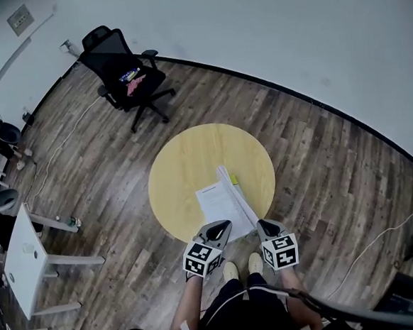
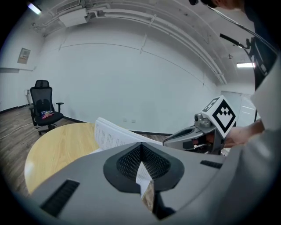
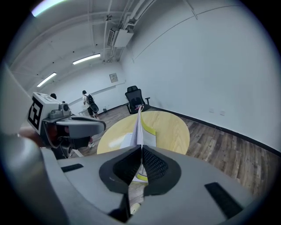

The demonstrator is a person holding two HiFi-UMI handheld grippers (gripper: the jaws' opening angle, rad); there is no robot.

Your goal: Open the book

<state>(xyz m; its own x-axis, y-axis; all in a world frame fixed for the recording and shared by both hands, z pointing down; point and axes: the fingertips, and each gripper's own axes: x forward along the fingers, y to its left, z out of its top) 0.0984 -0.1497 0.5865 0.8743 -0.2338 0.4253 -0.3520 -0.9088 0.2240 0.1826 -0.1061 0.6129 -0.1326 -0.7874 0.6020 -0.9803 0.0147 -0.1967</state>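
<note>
Left tool [image 2: 141, 154] pinches one page [image 2: 142, 178] and right tool [image 3: 140, 154] grips an upright sheaf [image 3: 139, 127], so my book [image 1: 222, 199], at the near edge of the round surface [image 1: 185, 162], is about half open, I judge; laying the leaves flat remains.

Grey left hand-held gripper [image 1: 224, 227], black-and-white marker cube [image 1: 202, 259]

Left gripper [image 2: 142, 163] pinching a book [image 2: 110, 134] page, round yellow table [image 2: 57, 151], right gripper [image 2: 172, 139] beside
</note>
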